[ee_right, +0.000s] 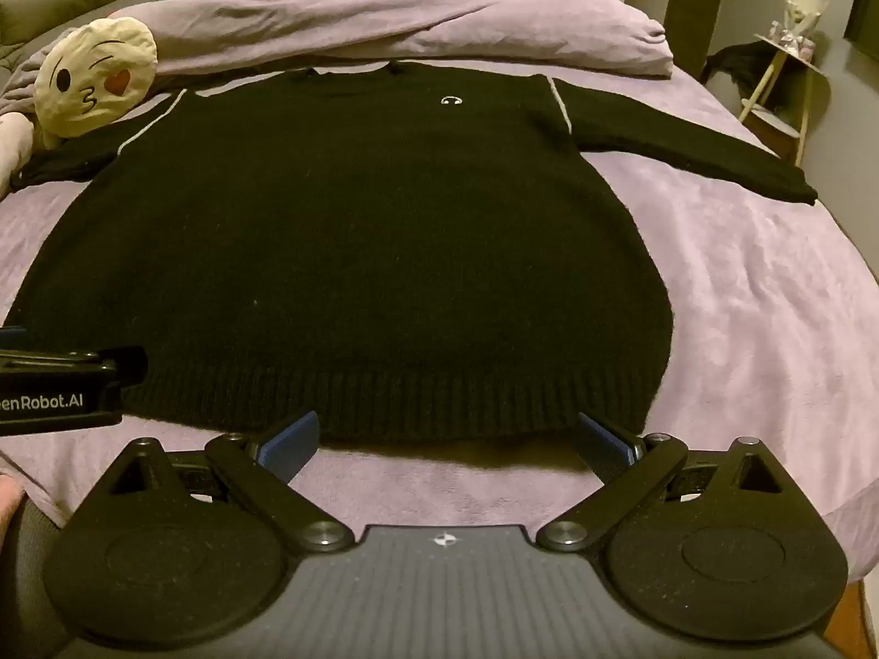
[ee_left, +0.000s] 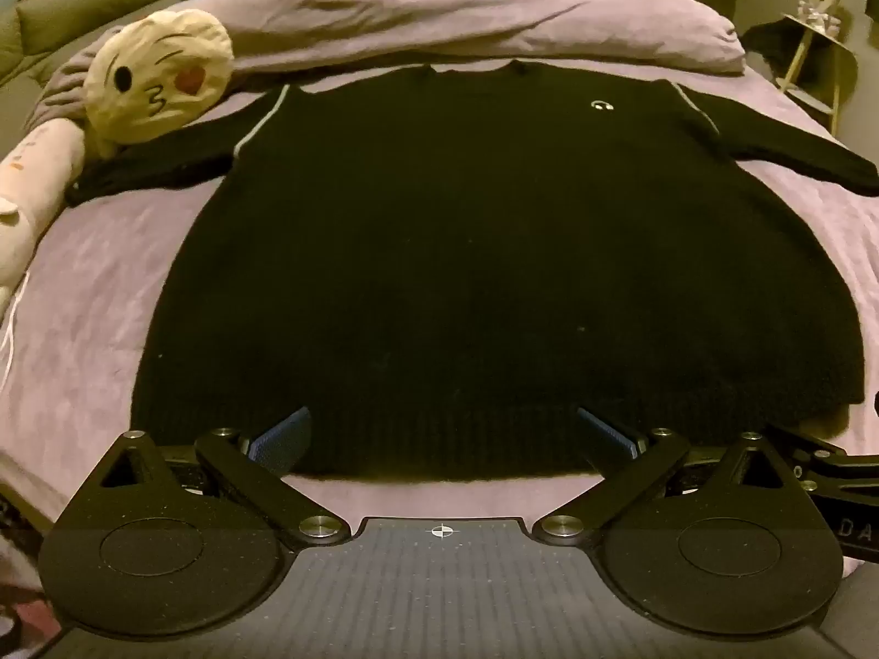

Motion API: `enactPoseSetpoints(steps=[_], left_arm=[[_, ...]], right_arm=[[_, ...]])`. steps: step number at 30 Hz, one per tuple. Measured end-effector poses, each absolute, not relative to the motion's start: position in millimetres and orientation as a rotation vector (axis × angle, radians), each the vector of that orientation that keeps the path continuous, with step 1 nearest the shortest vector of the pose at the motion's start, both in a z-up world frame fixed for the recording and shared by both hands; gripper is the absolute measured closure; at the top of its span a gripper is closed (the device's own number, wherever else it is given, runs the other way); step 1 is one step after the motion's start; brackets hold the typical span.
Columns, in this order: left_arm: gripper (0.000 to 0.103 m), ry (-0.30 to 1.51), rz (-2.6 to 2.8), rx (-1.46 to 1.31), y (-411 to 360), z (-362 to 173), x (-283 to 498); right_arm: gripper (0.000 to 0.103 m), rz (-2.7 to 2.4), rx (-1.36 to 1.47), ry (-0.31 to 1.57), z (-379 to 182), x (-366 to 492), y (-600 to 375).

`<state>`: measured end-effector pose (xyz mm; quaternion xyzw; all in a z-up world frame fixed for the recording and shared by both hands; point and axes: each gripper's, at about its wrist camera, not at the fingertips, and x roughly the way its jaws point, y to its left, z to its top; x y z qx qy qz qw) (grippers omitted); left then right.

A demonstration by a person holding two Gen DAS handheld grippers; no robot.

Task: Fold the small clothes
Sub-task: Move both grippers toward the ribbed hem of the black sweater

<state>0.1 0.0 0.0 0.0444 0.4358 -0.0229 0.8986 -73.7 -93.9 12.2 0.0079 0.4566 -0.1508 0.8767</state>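
**Both grippers wide apart at the sweater's hem**

The left gripper (ee_left: 439,434) sits low at the near edge of the bed (ee_left: 93,296), pointing forward along the mattress, its two blue-padded fingers (ee_left: 280,439) spread wide with nothing between them. The right gripper (ee_right: 448,436) is held level just beside it, likewise spread and empty; the left tool's black body shows at the left edge of the right wrist view.

The black sweater (ee_left: 467,252) lies flat and face up on the lavender cover, neckline at the far end, both sleeves stretched out sideways. Its ribbed hem (ee_right: 439,401) is the nearest part, running straight across in front of each gripper's fingertips. An emoji cushion (ee_left: 159,71) rests by the far left sleeve, a bunched duvet (ee_left: 439,16) beyond the collar.
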Motion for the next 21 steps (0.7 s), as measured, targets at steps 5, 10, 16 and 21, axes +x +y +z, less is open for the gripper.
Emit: enactPoseSetpoints(steps=[5,10,16,21], left_arm=[[0.0,0.898,-0.049,0.096,0,0,-1],[0.0,0.896,-0.052,0.103,-1,-8,-2],[0.0,0.911,-0.052,0.098,1,-7,1],[0.0,0.917,-0.05,0.098,1,-7,2]], right_arm=[[0.004,-0.316,0.014,0.953,12,-74,-93],[0.004,-0.316,0.015,0.955,12,-74,-93],[0.004,-0.314,0.018,0.956,12,-75,-93],[0.004,-0.315,0.02,0.956,11,-75,-94]])
